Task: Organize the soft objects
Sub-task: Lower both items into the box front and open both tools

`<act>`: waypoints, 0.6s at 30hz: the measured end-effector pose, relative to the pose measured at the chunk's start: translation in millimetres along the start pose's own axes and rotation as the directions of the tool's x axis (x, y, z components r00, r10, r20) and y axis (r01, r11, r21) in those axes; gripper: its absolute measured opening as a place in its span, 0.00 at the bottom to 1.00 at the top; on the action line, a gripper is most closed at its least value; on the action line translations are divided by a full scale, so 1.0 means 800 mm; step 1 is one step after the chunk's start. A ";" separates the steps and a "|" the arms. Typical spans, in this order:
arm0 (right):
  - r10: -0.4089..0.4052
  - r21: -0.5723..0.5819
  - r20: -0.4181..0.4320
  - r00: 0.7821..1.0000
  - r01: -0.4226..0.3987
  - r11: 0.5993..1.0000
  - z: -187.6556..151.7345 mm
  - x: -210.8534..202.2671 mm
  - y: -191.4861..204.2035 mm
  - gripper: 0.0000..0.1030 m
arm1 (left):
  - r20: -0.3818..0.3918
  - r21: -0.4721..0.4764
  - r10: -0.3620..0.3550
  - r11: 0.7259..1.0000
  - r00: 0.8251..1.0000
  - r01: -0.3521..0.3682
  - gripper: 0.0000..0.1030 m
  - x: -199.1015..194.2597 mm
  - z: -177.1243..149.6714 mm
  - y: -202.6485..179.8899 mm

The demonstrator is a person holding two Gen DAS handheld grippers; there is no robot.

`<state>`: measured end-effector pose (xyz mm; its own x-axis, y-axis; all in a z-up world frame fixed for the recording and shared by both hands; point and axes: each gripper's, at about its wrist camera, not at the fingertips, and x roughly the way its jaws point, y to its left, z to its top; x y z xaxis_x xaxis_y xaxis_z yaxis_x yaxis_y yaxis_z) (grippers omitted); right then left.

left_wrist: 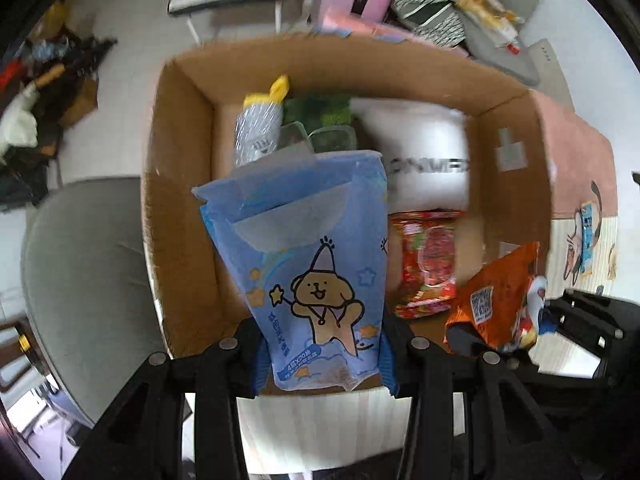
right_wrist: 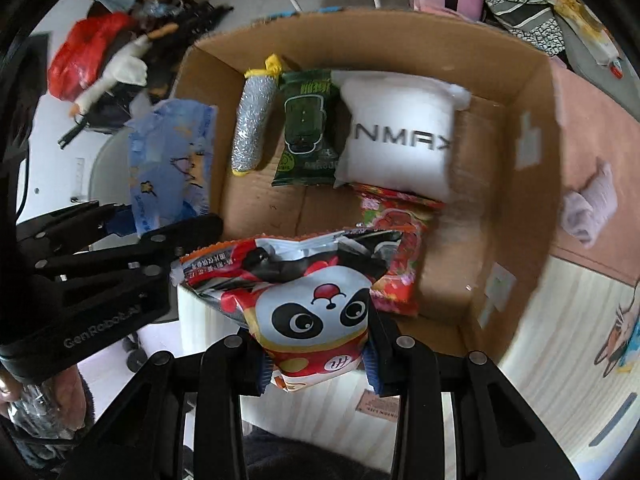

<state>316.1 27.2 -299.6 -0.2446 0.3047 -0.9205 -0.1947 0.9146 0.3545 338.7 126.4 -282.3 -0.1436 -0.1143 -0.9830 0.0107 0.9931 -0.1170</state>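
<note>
Closest to the left wrist camera, the left tool [left_wrist: 324, 360] is clamped on the lower end of a blue pouch [left_wrist: 312, 264] printed with a cartoon bear in a pointed hat. The pouch hangs over the near left part of an open cardboard box [left_wrist: 180, 208]. In the right wrist view, the right tool [right_wrist: 316, 354] is clamped on a red and white panda bag [right_wrist: 304, 300], held above the near edge of the same box.

The box is the largest thing in view and sits on a pale wooden floor, beside a pink mat [right_wrist: 592, 144]. Inside it, from largest to smallest: a white pillow [right_wrist: 400, 132] with dark letters lies against the far wall; a dark green packet [right_wrist: 306, 128] lies just to its left; a silver glittery roll [right_wrist: 252, 128] with yellow ends lies beside that; a red patterned snack bag [right_wrist: 400, 256] lies nearer, partly under the pillow's front edge. The floor of the box on the left and right is bare cardboard.

The sorting looks partly done: four soft items are already in the box, and the two held packs seem to be next to go in. A small rolled lilac cloth [right_wrist: 584, 208] lies on the mat outside the box and may be left to collect. Clothing and bags clutter the background.
</note>
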 end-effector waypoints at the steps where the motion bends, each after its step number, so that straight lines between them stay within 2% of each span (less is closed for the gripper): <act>1: 0.001 0.005 -0.008 1.000 -0.001 1.000 0.002 0.008 0.001 0.37 | -0.022 -0.004 -0.017 1.000 1.000 0.017 0.39 0.010 0.004 0.004; 5: -0.022 0.028 -0.035 0.999 0.023 0.999 0.021 0.043 0.005 0.37 | -0.098 -0.037 -0.069 0.997 0.993 0.065 0.39 0.048 0.007 0.017; 8: -0.007 0.056 -0.062 0.998 0.011 0.998 0.027 0.065 -0.003 0.37 | -0.142 -0.073 -0.120 0.991 0.983 0.110 0.39 0.069 0.006 0.027; 15: -0.039 0.075 -0.084 0.996 0.045 0.996 0.035 0.091 -0.010 0.39 | -0.181 -0.110 -0.179 0.981 0.967 0.161 0.44 0.091 0.006 0.035; 16: -0.046 0.074 -0.083 0.996 0.052 0.996 0.036 0.090 -0.011 0.44 | -0.184 -0.121 -0.193 0.978 0.964 0.173 0.44 0.090 0.005 0.036; 17: -0.059 0.076 -0.084 0.995 0.066 0.995 0.036 0.089 -0.011 0.56 | -0.182 -0.132 -0.206 0.974 0.961 0.184 0.47 0.090 0.004 0.040; 18: -0.057 0.079 -0.080 0.995 0.063 0.995 0.036 0.085 -0.011 0.71 | -0.177 -0.133 -0.216 0.972 0.960 0.194 0.54 0.086 0.006 0.043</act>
<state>328.6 47.5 -370.5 -0.3079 0.2298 -0.9233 -0.1339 0.9503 0.2812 333.9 152.6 -354.2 -0.3151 -0.3196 -0.8936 -0.1496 0.9465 -0.2858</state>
